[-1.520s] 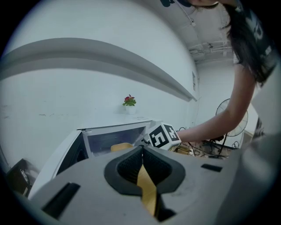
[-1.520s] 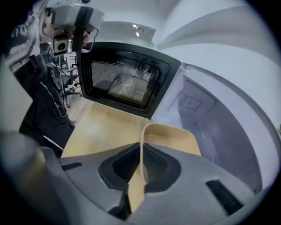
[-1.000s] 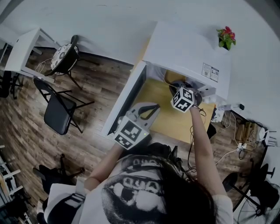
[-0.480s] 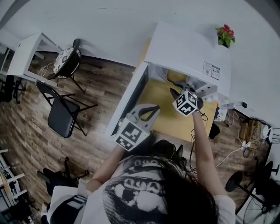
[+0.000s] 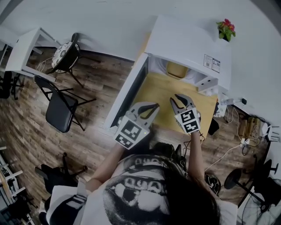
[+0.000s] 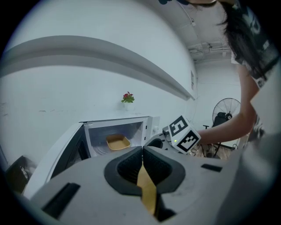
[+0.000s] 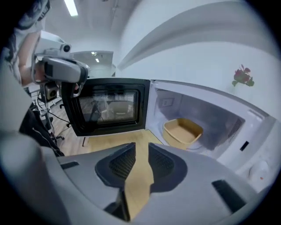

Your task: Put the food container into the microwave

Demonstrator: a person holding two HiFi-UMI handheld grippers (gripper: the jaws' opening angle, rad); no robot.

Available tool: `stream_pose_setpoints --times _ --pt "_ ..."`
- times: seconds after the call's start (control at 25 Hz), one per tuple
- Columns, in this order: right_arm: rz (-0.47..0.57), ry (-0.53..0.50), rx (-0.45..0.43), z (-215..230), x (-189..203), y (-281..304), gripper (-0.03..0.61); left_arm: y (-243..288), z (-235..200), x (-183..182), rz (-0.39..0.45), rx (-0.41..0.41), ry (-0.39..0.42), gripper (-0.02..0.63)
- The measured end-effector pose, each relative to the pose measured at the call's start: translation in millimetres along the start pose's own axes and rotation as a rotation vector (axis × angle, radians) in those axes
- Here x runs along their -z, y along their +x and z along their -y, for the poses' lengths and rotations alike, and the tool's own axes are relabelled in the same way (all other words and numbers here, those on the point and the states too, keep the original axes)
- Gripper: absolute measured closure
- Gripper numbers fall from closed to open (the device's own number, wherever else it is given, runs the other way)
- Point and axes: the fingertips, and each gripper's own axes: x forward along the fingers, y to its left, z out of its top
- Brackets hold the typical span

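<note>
Head view: the food container sits inside the microwave, its door swung wide left, with open worktop in front. The left gripper has its jaws pressed together, empty; the right gripper has its jaws slightly apart, holding nothing.

L claw closed, R claw ajar

White walls, wood-plank floor, black folding chair, standing fan, ceiling strip light
</note>
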Motion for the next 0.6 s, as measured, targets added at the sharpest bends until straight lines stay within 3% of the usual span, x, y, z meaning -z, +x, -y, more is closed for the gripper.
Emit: stream_pose_setpoints --times 0.24,0.44,0.6 --pt "0.056 0.063 -0.032 -34 9 -42 0.508 -12 15 5 -0.011 -0.05 0.005 0.607" --pt "0.099 0.08 -0.049 -51 11 -81 0.508 -26 30 10 -0.076 -0.149 0.102 0.607" --pt "0.15 0.095 -0.064 -60 15 -107 0.508 -36 45 7 -0.052 -0.207 0.12 0.607"
